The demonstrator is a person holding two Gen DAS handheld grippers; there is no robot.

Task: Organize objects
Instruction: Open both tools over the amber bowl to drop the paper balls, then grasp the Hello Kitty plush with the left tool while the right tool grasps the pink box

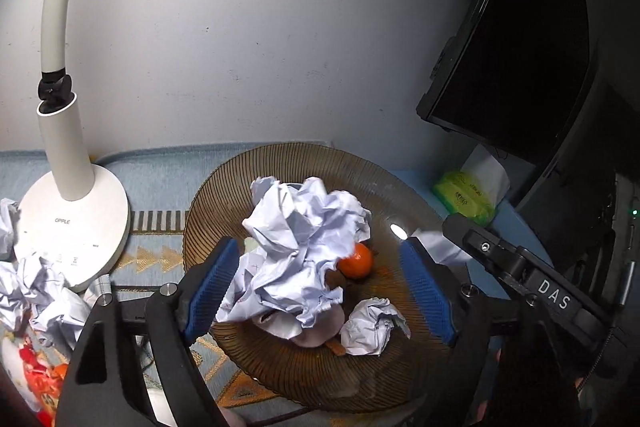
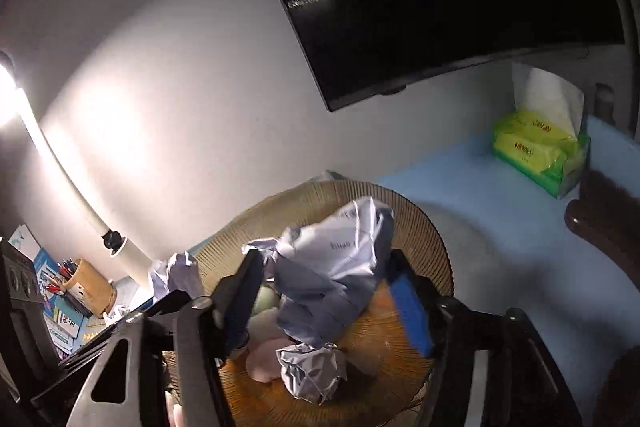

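risk 1: large crumpled paper (image 1: 304,251) sits loose on top of the heap in the ribbed amber plate (image 1: 280,371); judged light and springy, so it may unfold, roll off the rim or catch a finger that draws back past it
risk 2: tangerine (image 1: 356,261) is wedged against the paper at 3 o'clock of it; any nudge to the heap may set it rolling across the plate
risk 3: both tools crowd the same plate, the right one's body crossing in at 4 o'clock in the left wrist view; a collision looks possible
left gripper (image 1: 324,291): jaws spread wide, one blue pad (image 1: 212,287) close beside the paper at 9 o'clock of it, contact unclear; the other well clear at 3 o'clock; nothing pinched
right gripper (image 2: 332,303): jaws spread, a second crumpled sheet (image 2: 336,267) between them; pads look not to press it, view blurred
small paper ball (image 1: 372,327): on the plate at 5 o'clock of the heap
stray papers (image 1: 48,291): off the plate, by the desk lamp (image 1: 76,227), 9 o'clock of the plate
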